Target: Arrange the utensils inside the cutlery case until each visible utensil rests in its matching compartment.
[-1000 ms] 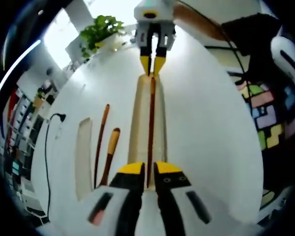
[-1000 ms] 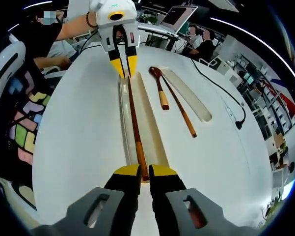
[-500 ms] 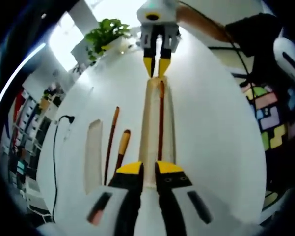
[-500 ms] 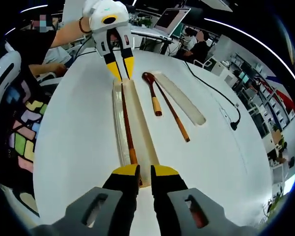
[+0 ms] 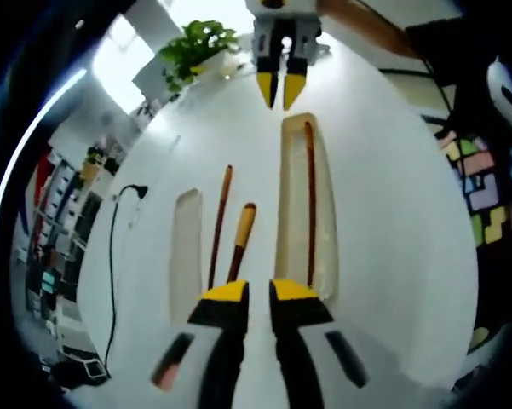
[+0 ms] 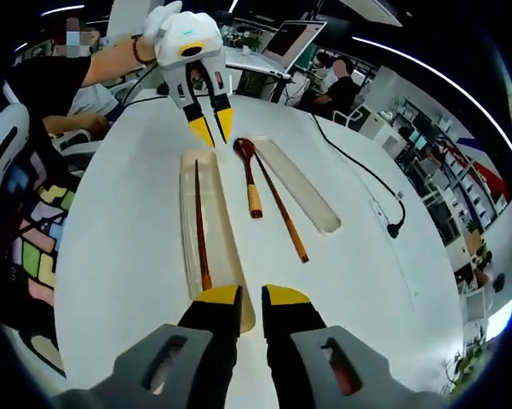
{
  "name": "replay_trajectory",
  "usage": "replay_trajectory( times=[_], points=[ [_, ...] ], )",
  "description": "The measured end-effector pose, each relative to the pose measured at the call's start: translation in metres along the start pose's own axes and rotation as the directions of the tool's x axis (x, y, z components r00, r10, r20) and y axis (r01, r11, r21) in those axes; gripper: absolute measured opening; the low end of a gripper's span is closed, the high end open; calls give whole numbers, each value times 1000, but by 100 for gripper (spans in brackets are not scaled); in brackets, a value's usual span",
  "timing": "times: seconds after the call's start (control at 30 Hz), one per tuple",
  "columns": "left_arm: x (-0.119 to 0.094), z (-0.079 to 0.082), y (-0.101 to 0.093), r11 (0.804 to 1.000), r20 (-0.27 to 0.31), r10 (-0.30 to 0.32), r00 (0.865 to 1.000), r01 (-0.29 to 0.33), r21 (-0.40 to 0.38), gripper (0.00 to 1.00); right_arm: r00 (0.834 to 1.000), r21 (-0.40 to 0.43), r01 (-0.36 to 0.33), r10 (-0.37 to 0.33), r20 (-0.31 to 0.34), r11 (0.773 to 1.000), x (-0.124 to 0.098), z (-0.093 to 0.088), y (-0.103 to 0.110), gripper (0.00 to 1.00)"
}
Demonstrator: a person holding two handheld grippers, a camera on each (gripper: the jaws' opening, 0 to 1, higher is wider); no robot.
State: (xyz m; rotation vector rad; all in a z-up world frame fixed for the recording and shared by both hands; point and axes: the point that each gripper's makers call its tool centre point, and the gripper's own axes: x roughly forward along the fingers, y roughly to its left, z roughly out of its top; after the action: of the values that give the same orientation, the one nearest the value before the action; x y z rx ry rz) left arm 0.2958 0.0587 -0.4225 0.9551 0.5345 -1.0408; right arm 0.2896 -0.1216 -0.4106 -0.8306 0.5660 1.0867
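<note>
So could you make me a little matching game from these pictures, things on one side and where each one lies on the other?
Things:
1. chopstick
2. spoon
3. second chopstick
4. black cable

Places:
A. on the bare table, between the spoon and the narrow lid
B. inside the long cutlery case
C. on the table beyond the narrow lid, running toward the edge
D. on the bare table, just beside the cutlery case

Pairs: 1-B, 2-D, 3-A, 4-C
</note>
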Motion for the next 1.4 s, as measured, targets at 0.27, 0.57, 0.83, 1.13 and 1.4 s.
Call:
replay_trajectory(
  times=[0.27,0.57,0.83,1.13,1.4],
  points=[
    [7,-6,21,1000,-42,15,999,-16,-8,9,1000,12,19,-18,-17,1000,2,-1,-16,10],
    [16,-11,29,1000,-82,12,997,-12,-2,11,999,31,27,-25,-35,999,10,6,-29,12],
    [18,-11,40,1000,-112,4,994,-1,19,15,999,5,41,-41,-34,999,18,12,-38,16],
    [35,3,42,999,-102,-42,994,44,18,18,998,-17,27,-28,-56,999,32,14,-46,18],
    [51,1,51,998,-134,-51,990,55,24,17,999,8,19,-19,-46,1000,46,15,-54,19]
  ],
)
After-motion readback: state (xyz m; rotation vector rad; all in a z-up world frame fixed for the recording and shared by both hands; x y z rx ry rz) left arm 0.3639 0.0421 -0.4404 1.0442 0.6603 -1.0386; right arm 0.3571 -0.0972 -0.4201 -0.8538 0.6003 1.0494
